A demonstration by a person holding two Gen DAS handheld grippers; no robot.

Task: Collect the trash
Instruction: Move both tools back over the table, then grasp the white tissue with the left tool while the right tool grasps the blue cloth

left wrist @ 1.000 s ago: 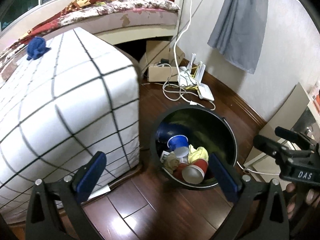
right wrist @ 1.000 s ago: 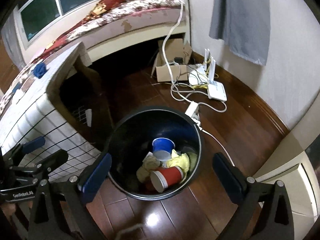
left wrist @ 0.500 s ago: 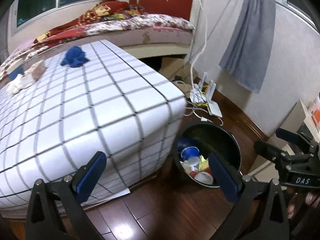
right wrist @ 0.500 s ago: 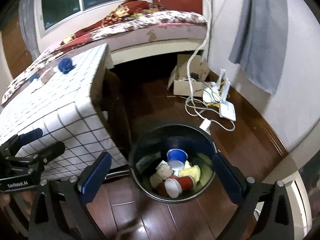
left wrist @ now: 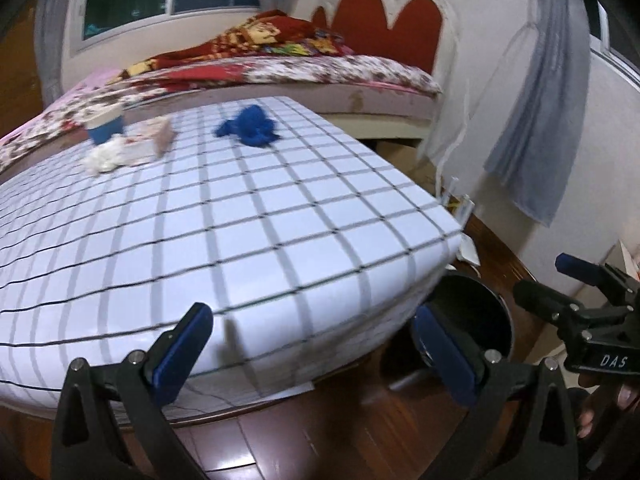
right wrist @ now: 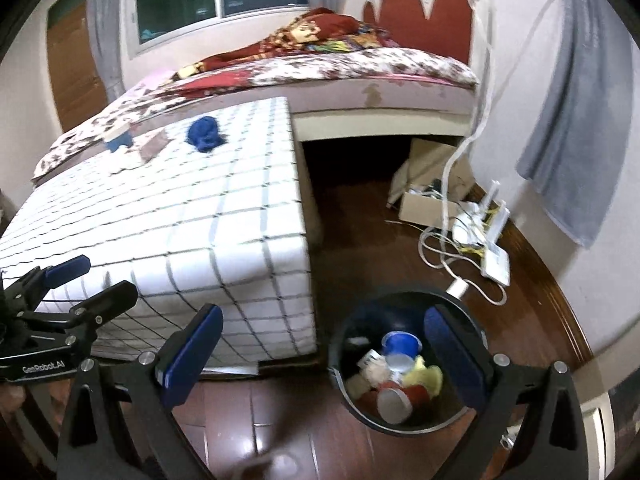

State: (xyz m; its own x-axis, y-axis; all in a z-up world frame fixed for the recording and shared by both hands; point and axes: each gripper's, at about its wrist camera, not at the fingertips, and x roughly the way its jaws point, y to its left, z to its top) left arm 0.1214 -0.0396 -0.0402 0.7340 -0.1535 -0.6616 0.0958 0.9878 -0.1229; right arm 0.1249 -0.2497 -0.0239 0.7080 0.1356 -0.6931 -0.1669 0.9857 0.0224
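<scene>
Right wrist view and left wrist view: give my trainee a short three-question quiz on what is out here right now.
1. True or false: the crumpled blue cloth wad lies on the white grid-patterned tablecloth.
2. Multiple choice: the red paper cup is A) upright on the table, B) lying on its side inside the round black trash bin, C) held in the right gripper.
3. Fill in: the left gripper holds ____ between its blue-padded fingers.

Key
1. True.
2. B. The cup's open mouth faces the camera, among other cups and a yellow crumpled wad.
3. Nothing; both grippers are open and empty.
</scene>
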